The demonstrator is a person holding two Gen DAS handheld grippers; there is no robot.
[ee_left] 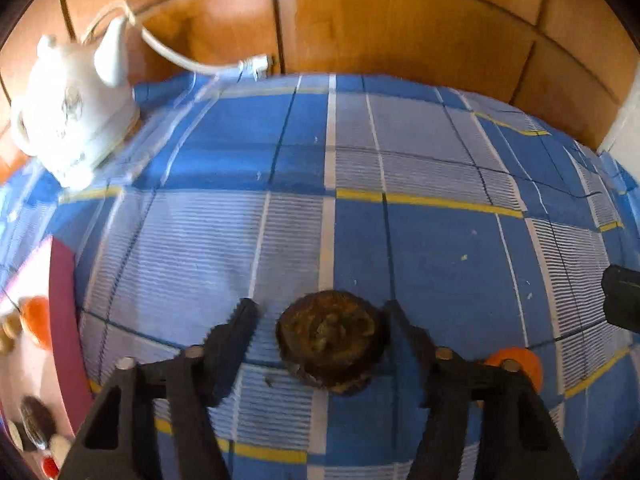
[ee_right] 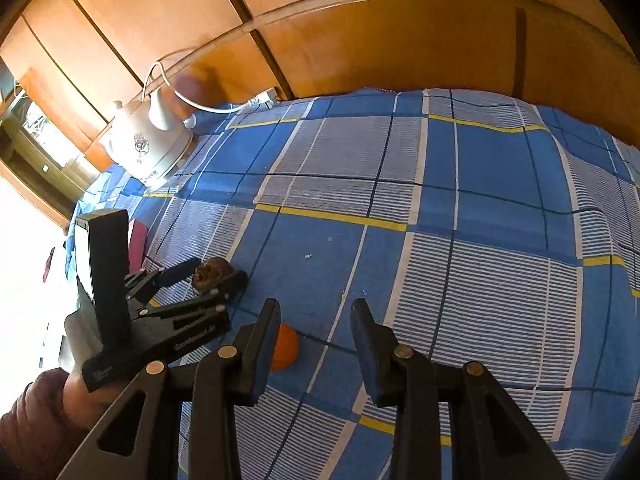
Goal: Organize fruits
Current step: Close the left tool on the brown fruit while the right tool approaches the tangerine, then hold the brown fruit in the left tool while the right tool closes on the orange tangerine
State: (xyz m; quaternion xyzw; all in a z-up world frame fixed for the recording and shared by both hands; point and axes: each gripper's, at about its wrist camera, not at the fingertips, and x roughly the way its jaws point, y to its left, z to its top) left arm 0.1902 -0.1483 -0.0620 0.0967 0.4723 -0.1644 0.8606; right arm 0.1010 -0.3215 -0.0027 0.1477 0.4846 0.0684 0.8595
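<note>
A dark brown, rough round fruit (ee_left: 330,344) lies on the blue checked cloth (ee_left: 440,272) between the fingers of my left gripper (ee_left: 320,308). The right finger touches its side, while a strip of cloth shows between the fruit and the left finger, so the gripper is open around it. The right wrist view shows the same fruit (ee_right: 210,272) inside the left gripper (ee_right: 220,270), held by a person's hand. My right gripper (ee_right: 316,308) is open above the cloth with nothing between its fingers. An orange fruit (ee_right: 285,347) lies just left of its left finger, also seen as the orange fruit (ee_left: 516,364).
A white electric kettle (ee_left: 76,116) with its cord stands at the far left of the cloth (ee_right: 480,280), near wooden cabinet doors (ee_left: 400,32). A pink-edged board (ee_left: 64,320) with orange and brown food items lies at the left edge.
</note>
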